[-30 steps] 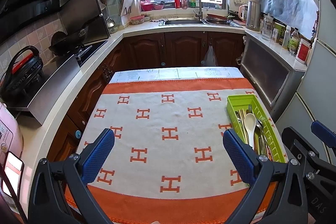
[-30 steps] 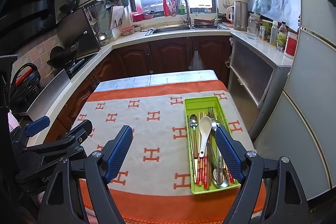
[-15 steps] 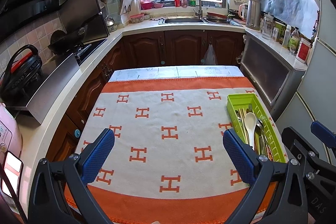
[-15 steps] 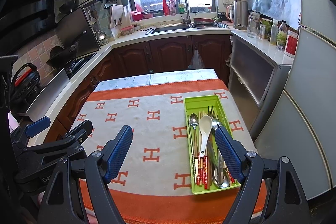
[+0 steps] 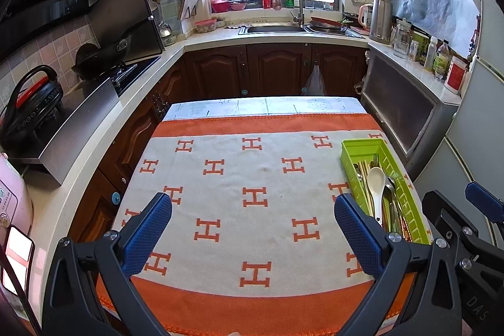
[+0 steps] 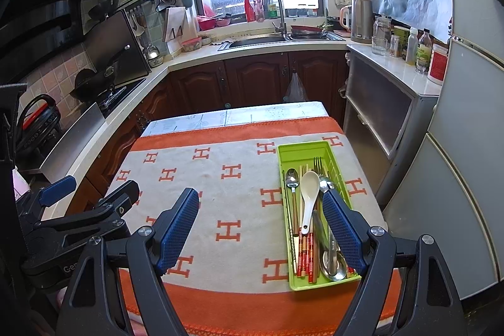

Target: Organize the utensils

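Looking from the right wrist, the green tray (image 6: 315,147) on the tablecloth (image 6: 220,188) shows all its utensils: white spoon (image 6: 307,194), fork (image 6: 318,162), red chopsticks (image 6: 304,254). The left wrist view hides the tray's near end. Right gripper (image 6: 261,229) and left gripper (image 5: 253,233) both stand spread wide, holding nothing.

A cream tablecloth (image 6: 220,197) with orange H marks and broad orange borders fills the middle of both views, and a lime-green tray (image 6: 302,148) sits at its right. In the tray lie a white spoon (image 6: 307,194), silver cutlery (image 6: 329,260) and chopsticks (image 6: 305,254) banded red and pale. Both grippers are black with dotted blue pads (image 5: 148,229), and dark brown cabinets (image 5: 277,68) run across the upper centre.
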A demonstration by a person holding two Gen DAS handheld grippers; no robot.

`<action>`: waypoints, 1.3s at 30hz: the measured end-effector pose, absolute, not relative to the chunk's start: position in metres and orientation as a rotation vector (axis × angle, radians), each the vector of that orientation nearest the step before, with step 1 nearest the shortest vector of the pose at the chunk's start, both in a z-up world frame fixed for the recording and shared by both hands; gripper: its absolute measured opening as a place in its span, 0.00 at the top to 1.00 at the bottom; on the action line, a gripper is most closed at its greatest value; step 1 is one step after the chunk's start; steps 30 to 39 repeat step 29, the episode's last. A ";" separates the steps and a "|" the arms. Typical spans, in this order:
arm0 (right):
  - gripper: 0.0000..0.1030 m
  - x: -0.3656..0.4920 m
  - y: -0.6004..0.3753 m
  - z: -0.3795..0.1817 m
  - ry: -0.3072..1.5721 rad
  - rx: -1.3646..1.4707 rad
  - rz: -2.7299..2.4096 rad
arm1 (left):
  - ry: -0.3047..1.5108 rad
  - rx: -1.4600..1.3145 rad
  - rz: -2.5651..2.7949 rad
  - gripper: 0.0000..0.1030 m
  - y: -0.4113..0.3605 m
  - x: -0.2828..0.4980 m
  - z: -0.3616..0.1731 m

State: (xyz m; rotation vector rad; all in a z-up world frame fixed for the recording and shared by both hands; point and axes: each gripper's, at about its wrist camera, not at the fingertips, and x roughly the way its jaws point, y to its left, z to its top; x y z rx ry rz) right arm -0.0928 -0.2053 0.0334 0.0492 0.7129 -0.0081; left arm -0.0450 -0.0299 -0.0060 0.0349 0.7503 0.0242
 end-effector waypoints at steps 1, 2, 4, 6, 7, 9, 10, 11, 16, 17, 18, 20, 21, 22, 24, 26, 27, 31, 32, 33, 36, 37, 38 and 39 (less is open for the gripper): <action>0.20 -0.093 -0.205 0.033 0.713 0.050 -0.008 | 0.751 0.034 0.024 0.01 -0.030 -0.045 -0.006; 0.20 -0.093 -0.206 0.034 0.714 0.050 -0.008 | 0.751 0.034 0.023 0.01 -0.030 -0.045 -0.005; 0.20 -0.093 -0.205 0.033 0.715 0.050 -0.008 | 0.753 0.033 0.022 0.01 -0.030 -0.046 -0.008; 0.20 -0.093 -0.205 0.033 0.715 0.051 -0.007 | 0.754 0.033 0.020 0.01 -0.030 -0.047 -0.009; 0.20 -0.093 -0.205 0.034 0.714 0.051 -0.007 | 0.754 0.033 0.022 0.01 -0.030 -0.047 -0.010; 0.20 -0.092 -0.205 0.034 0.715 0.051 -0.008 | 0.754 0.034 0.023 0.01 -0.030 -0.048 -0.010; 0.20 -0.092 -0.205 0.034 0.715 0.052 -0.008 | 0.753 0.034 0.022 0.01 -0.029 -0.048 -0.011; 0.20 -0.092 -0.206 0.034 0.715 0.052 -0.008 | 0.754 0.033 0.021 0.01 -0.029 -0.047 -0.010; 0.20 -0.092 -0.206 0.034 0.717 0.052 -0.008 | 0.754 0.034 0.022 0.01 -0.029 -0.046 -0.009; 0.20 -0.092 -0.206 0.034 0.717 0.051 -0.009 | 0.753 0.033 0.023 0.01 -0.029 -0.048 -0.011; 0.20 -0.092 -0.205 0.033 0.716 0.050 -0.009 | 0.753 0.033 0.023 0.01 -0.029 -0.049 -0.012; 0.20 -0.092 -0.206 0.034 0.718 0.051 -0.011 | 0.754 0.032 0.021 0.01 -0.029 -0.047 -0.011; 0.20 -0.092 -0.206 0.034 0.717 0.052 -0.010 | 0.754 0.030 0.020 0.01 -0.028 -0.049 -0.012; 0.20 -0.092 -0.206 0.033 0.718 0.052 -0.010 | 0.754 0.031 0.020 0.01 -0.028 -0.049 -0.013; 0.20 -0.093 -0.205 0.033 0.718 0.052 -0.012 | 0.753 0.031 0.019 0.01 -0.028 -0.049 -0.013; 0.20 -0.092 -0.206 0.034 0.718 0.053 -0.011 | 0.754 0.032 0.018 0.01 -0.027 -0.048 -0.013; 0.20 -0.092 -0.205 0.034 0.718 0.053 -0.011 | 0.755 0.032 0.018 0.01 -0.027 -0.048 -0.013; 0.20 -0.092 -0.205 0.034 0.718 0.052 -0.013 | 0.757 0.029 0.016 0.01 -0.027 -0.048 -0.013; 0.20 -0.092 -0.205 0.034 0.718 0.052 -0.013 | 0.757 0.029 0.016 0.01 -0.027 -0.048 -0.013; 0.20 -0.092 -0.205 0.034 0.718 0.052 -0.013 | 0.757 0.029 0.016 0.01 -0.027 -0.048 -0.013; 0.20 -0.092 -0.205 0.034 0.718 0.052 -0.013 | 0.757 0.029 0.016 0.01 -0.027 -0.048 -0.013; 0.20 -0.092 -0.205 0.034 0.718 0.052 -0.013 | 0.757 0.029 0.016 0.01 -0.027 -0.048 -0.013; 0.20 -0.092 -0.205 0.034 0.718 0.052 -0.013 | 0.757 0.029 0.016 0.01 -0.027 -0.048 -0.013; 0.20 -0.092 -0.205 0.034 0.718 0.052 -0.013 | 0.757 0.029 0.016 0.01 -0.027 -0.048 -0.013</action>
